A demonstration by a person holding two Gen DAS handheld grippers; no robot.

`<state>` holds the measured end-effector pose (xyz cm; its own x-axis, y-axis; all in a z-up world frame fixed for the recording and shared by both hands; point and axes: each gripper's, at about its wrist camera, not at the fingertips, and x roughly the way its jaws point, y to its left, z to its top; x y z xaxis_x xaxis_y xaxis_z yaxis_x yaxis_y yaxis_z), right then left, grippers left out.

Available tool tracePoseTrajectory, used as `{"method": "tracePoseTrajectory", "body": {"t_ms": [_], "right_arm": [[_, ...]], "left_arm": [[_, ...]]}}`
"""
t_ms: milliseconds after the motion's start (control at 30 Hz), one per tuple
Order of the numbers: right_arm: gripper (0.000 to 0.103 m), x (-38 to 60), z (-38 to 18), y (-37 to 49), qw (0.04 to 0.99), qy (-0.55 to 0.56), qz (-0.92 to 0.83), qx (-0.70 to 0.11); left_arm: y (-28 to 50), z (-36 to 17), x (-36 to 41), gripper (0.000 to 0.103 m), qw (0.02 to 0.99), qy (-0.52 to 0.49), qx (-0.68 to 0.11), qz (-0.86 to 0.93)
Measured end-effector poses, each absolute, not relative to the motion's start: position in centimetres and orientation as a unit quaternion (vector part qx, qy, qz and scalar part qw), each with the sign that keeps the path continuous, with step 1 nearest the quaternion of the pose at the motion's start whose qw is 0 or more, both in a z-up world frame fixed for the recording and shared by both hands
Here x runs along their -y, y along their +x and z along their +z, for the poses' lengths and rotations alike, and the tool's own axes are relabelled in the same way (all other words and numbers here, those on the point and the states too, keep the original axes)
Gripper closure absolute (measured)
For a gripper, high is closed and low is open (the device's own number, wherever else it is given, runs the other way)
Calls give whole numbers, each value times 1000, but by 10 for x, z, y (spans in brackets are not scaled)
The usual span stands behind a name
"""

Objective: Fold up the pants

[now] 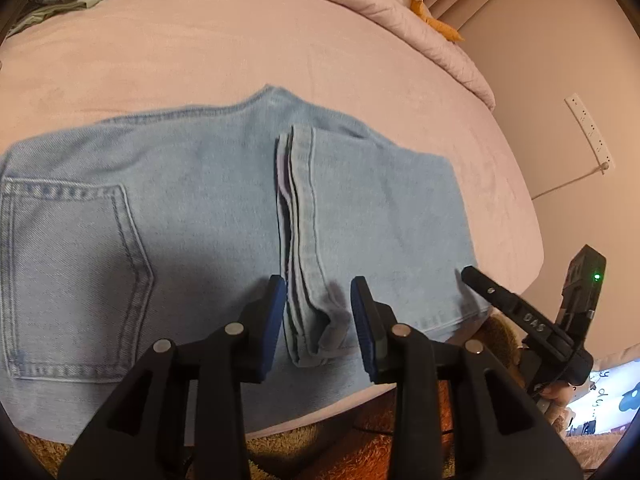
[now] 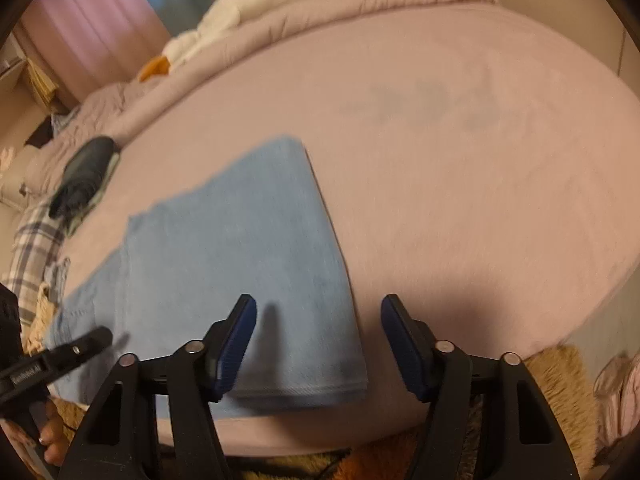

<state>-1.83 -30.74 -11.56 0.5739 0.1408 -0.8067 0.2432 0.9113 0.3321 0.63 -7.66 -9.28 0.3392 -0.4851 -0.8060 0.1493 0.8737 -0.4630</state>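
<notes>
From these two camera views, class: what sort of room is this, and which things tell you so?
Most likely a bedroom. The jeans lie on a bed with a bunched quilt at its far edge, and a white plush toy rests on the quilt.

left wrist view: close above bed edge [image 1: 400, 390], angled down over hem stack [image 1: 302, 240]
right wrist view: close, angled down at fold corner [image 2: 348, 388]
shared: jeans [image 1: 180, 208], pink bed
</notes>
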Motion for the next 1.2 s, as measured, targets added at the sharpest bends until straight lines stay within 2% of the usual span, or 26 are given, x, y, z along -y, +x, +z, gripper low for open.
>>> {"method": "tracePoseTrajectory", "body": {"t_ms": [67, 133, 167, 200, 300, 533, 800, 867, 933, 1000, 1200], "right_arm": [[48, 305, -119, -18, 865, 195, -38, -460], [70, 301, -115, -18, 869, 189, -33, -456], [73, 301, -112, -19, 870, 185, -37, -456], [82, 300, -109, -20, 872, 179, -41, -454], [86, 299, -97, -27, 883, 175, -43, -434], [86, 295, -121, -13, 872, 140, -67, -465], [84, 311, -106, -9, 855, 190, -58, -479], [77, 314, -100, -1, 856, 195, -56, -476], [60, 314, -91, 10, 860, 200, -51, -467], [52, 314, -78, 26, 868, 207, -23, -450], [51, 319, -80, 87, 859, 237, -9, -454]], "left_arm": [[7, -98, 79, 70, 801, -153, -545, -197], [8, -99, 81, 70, 800, -147, -547, -195], [8, -100, 83, 70, 801, -144, -547, -194], [8, -99, 82, 70, 802, -142, -546, -194], [8, -100, 83, 70, 804, -137, -545, -195], [10, -103, 83, 67, 801, -140, -547, -198], [9, -106, 83, 67, 804, -132, -544, -200], [9, -106, 85, 67, 805, -130, -543, -200], [10, -107, 86, 67, 805, -129, -543, -199], [10, -107, 87, 67, 806, -128, -543, -198], [10, -108, 89, 67, 809, -127, -541, -194]]}}
